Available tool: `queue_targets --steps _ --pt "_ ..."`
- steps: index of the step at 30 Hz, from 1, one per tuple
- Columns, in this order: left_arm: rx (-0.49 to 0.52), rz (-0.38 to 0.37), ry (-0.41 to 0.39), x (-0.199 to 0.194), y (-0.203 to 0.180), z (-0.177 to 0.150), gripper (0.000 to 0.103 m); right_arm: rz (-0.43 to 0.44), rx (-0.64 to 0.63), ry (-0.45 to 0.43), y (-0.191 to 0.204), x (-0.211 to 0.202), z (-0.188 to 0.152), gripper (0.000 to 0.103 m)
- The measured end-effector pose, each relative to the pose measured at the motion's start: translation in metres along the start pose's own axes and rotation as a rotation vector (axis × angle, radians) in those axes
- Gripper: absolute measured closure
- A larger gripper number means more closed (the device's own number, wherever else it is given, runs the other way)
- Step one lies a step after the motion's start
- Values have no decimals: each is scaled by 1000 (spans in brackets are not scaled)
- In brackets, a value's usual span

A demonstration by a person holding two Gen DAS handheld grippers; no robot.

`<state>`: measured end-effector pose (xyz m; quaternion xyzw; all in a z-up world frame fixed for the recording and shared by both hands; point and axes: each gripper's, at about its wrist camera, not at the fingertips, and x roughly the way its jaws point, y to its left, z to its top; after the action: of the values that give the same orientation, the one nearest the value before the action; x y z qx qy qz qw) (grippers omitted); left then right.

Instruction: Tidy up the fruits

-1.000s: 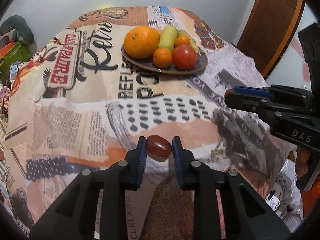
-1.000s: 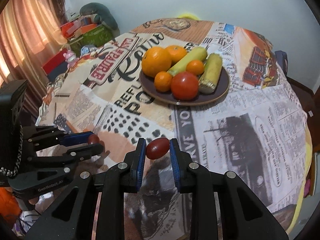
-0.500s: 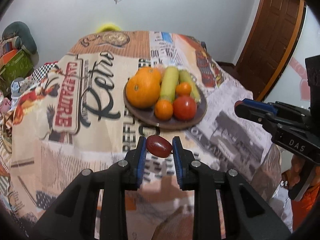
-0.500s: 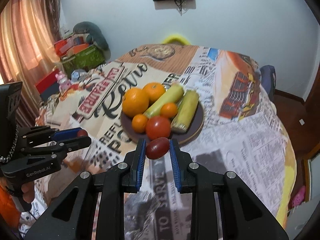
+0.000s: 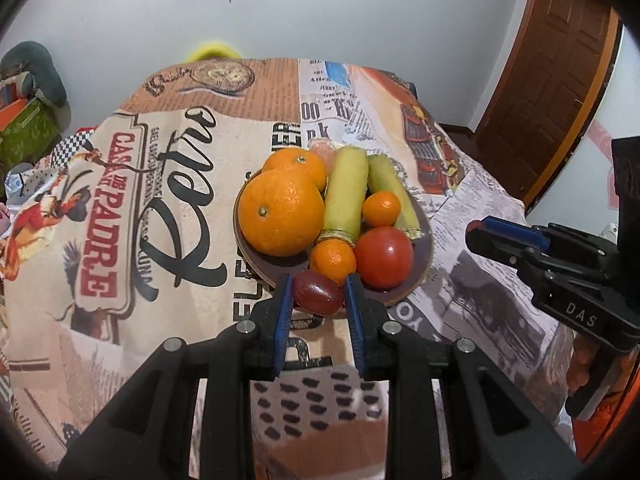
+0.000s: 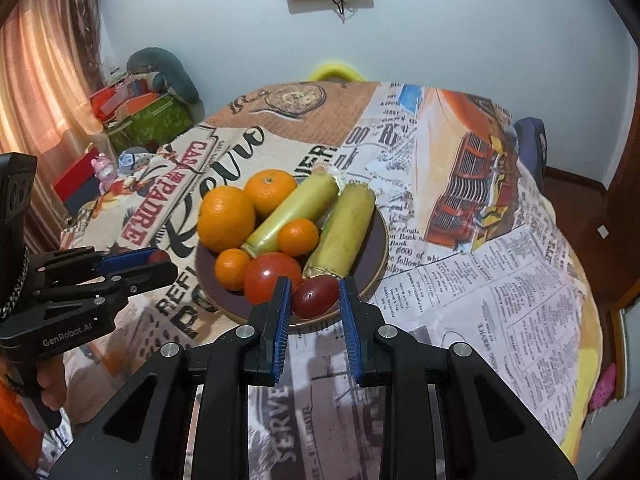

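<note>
now nearer plate (image 5: 422,258) | both grippers: left gripper (image 5: 319,298), right gripper (image 6: 313,298) grip red fruit

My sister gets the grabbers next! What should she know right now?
Left gripper: shut on a small dark red fruit.
Right gripper: shut on another small red fruit.
Both hang by the near rim of the plate on the printed tablecloth.
Done: oranges, mandarins, tomato and two corn cobs lie on the plate.
Left: set both red fruits on the plate, then open.
</note>
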<state>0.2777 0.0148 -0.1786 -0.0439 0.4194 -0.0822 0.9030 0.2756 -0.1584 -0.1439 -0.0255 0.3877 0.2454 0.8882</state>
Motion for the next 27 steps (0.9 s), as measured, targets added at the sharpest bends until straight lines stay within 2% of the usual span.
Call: queue_targets --steps 11,16,21,27 --pt "-20 -17 56 34 5 2 77 26 11 65 -6 37 -4 81" --pt "-27 -27 62 38 8 3 77 37 16 76 -9 46 -5 81" --pt "-41 -15 56 38 11 3 67 32 6 89 -9 50 -5 78" --pt "-53 -6 37 29 12 5 67 29 11 86 -10 43 -3 75"
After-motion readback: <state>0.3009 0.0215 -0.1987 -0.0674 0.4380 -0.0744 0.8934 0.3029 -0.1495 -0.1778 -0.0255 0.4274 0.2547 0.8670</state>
